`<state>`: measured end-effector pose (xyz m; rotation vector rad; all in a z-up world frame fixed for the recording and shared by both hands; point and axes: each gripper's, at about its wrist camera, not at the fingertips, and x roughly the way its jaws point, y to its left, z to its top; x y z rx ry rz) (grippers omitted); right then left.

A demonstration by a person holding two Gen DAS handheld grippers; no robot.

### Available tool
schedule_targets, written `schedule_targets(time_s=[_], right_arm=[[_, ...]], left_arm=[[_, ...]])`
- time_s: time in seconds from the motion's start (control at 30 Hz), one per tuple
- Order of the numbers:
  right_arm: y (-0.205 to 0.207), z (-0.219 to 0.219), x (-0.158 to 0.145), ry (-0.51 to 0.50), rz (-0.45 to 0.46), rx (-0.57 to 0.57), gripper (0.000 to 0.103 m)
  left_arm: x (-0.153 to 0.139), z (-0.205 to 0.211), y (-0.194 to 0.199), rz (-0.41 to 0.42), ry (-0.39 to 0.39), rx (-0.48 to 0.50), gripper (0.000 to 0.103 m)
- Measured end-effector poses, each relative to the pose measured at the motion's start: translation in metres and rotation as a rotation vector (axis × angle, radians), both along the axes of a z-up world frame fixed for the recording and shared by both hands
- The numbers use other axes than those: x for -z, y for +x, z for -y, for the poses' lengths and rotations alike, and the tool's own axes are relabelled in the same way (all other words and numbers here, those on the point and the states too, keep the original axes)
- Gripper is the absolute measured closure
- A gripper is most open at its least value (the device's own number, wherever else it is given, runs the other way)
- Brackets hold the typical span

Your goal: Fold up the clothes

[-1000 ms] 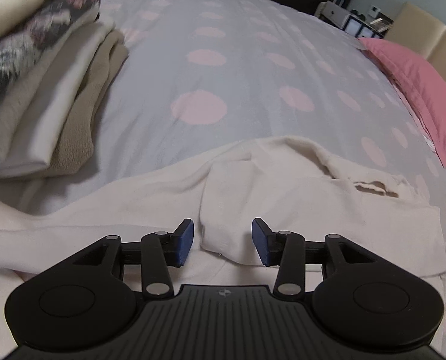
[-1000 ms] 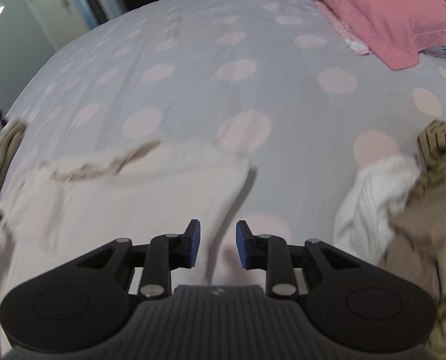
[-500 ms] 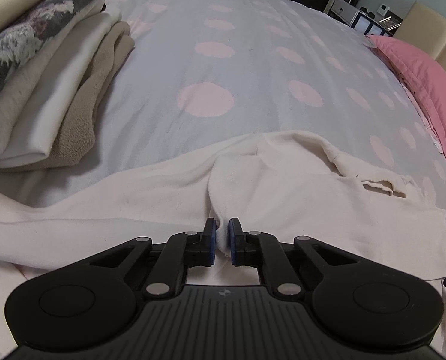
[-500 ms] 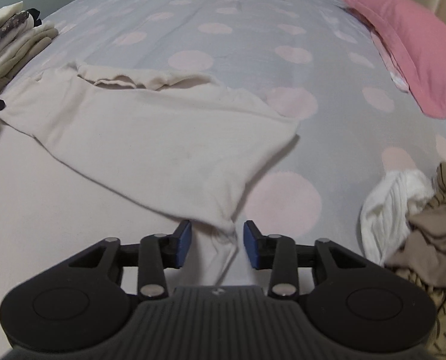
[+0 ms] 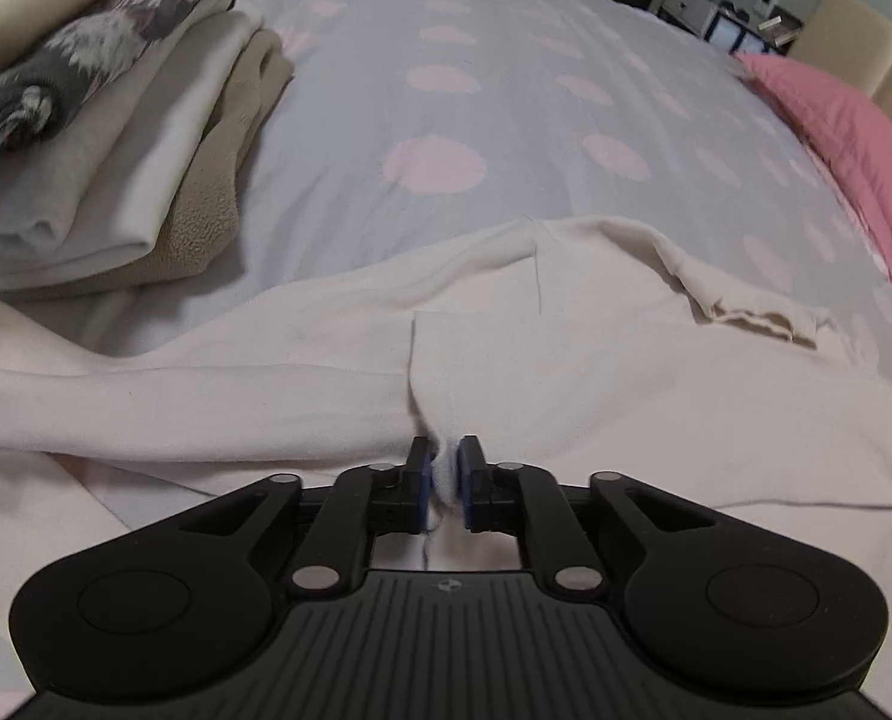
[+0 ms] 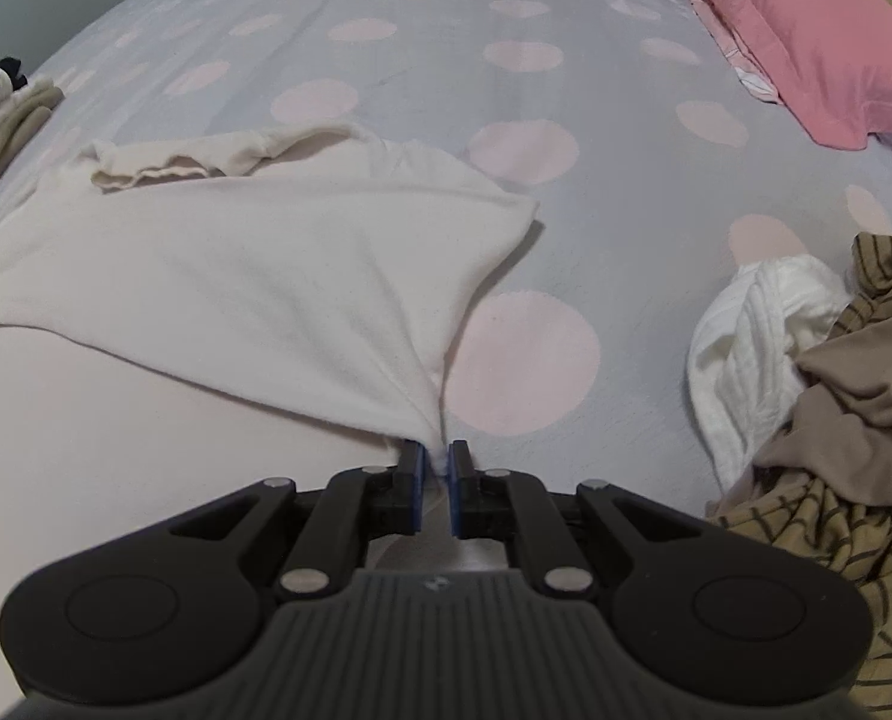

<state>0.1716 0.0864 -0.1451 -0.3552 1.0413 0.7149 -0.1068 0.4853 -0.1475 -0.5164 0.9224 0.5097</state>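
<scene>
Spotted bedspread with folded stack leftward, clothes heap rightward, both jaws pinching cream garment.

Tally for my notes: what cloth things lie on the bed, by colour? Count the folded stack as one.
Cream top: 1
Folded stack: 1
White garment: 1
Tan garment: 1
Striped garment: 1
Pink pillow: 1
Total: 6
</scene>
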Motion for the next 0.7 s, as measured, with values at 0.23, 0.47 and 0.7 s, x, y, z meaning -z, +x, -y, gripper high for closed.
schedule_targets(time_s=[0.23,0.47,0.7], right_arm=[[-0.017,0.007,-0.026,0.033,0.0,0.017,0.064],[-0.053,0.005,-0.048,0.118,-0.025,0.018,0.048],[-0.087,-0.002,-0.039,0.146,-0.097,0.015,0.046]], left_arm=[[-0.035,-0.007,-0.038,0.023,0.045,-0.007,0.084],[-0.066,-0.014,-0.105,-0.009,0.089,-0.092,0.07],[-0.05,0.001,-0.127,-0.007,0.039,-0.11,0.055]])
